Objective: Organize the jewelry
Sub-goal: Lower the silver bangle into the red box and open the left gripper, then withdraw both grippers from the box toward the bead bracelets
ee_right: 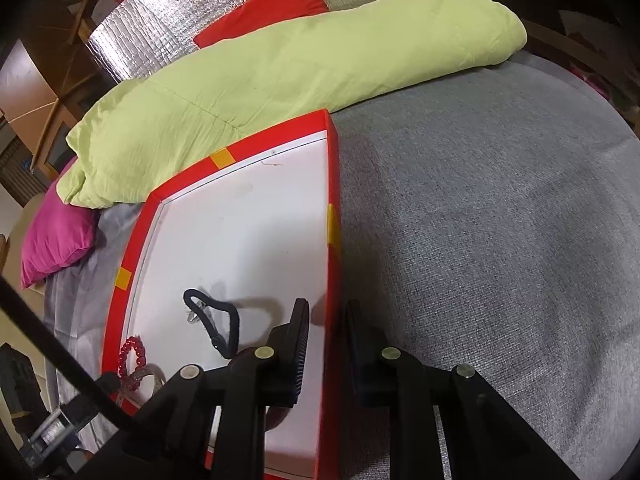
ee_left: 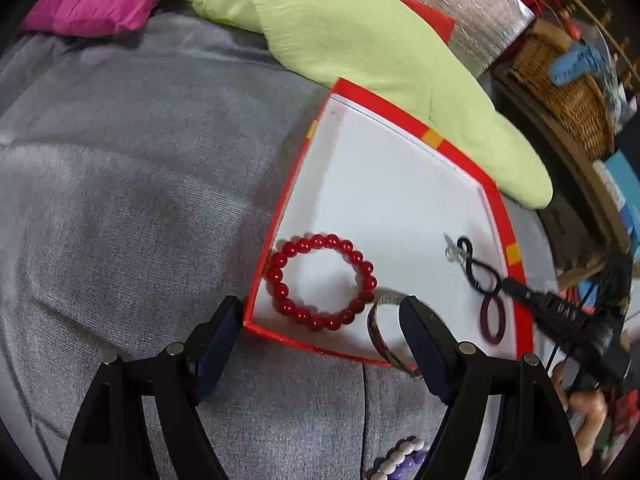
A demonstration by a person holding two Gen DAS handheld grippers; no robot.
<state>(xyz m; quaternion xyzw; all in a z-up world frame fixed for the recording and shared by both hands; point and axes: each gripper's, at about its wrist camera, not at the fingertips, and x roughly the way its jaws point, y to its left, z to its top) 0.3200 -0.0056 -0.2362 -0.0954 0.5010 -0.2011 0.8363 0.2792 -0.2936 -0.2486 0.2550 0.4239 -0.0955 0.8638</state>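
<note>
- On the grey bedcover (ee_left: 140, 200), seen from the left wrist, lay a shallow red-rimmed box (ee_left: 404, 108) with a white floor.
- Its near left corner held a red bead bracelet (ee_left: 320, 282), lying flat just inside the rim.
- A metal bangle (ee_left: 384, 332) stood tilted over the box's near edge, touching the bead bracelet's right side.
- The left gripper (ee_left: 320, 344) stood released, its fingers wide apart; one finger (ee_left: 218, 340) was outside the box's corner, the other in front of the bangle, neither pressing on it.
- Near the box's right edge lay a black hair tie (ee_left: 482, 276) with a small clear piece, and a dark red ring (ee_left: 492, 320) beside it.
- A white and purple bead bracelet (ee_left: 400, 460) lay on the bedcover outside the box.
- A green quilt (ee_left: 360, 40) overlapped the far edge.
- From the right wrist, the right gripper (ee_right: 326, 336) straddled the box's right wall (ee_right: 332, 240), its jaws drawn close on either side of it; whether the pads pressed on it I could not tell.
- The black hair tie (ee_right: 224, 320) lay inside, the red beads (ee_right: 132, 354) and bangle toward the left edge.
</note>
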